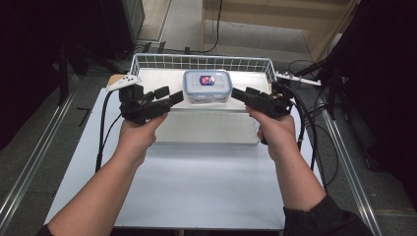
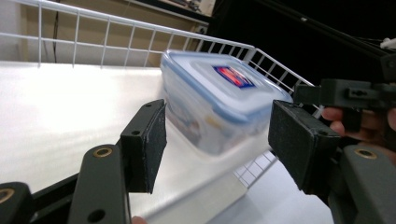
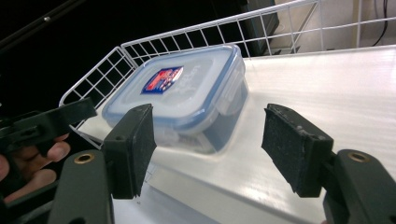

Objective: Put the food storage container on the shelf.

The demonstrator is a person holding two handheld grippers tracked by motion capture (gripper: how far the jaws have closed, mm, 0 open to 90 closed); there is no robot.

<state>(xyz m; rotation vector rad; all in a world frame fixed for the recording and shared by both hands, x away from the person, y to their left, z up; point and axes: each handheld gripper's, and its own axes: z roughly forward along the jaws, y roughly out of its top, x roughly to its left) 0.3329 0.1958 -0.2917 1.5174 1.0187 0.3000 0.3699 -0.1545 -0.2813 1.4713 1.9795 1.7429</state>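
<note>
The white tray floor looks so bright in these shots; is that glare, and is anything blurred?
Yes: in the left gripper view the tray floor is washed out by glare, and the lidded container looks slightly smeared at its near corner; in the right gripper view the floor glares too, but the container's label reads sharper; in the high view the surroundings are dark and the table evenly lit.

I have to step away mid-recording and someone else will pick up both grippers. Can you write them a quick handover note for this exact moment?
Left gripper: open, holds nothing, at the container's left side.
Right gripper: open, holds nothing, at its right side.
Lidded plastic container: closed, sitting in the wire-walled tray on the table.
Done: both grippers brought up to flank the container; the fingers are not yet touching it.
Left: probably close in and grasp or unlatch it.
</note>
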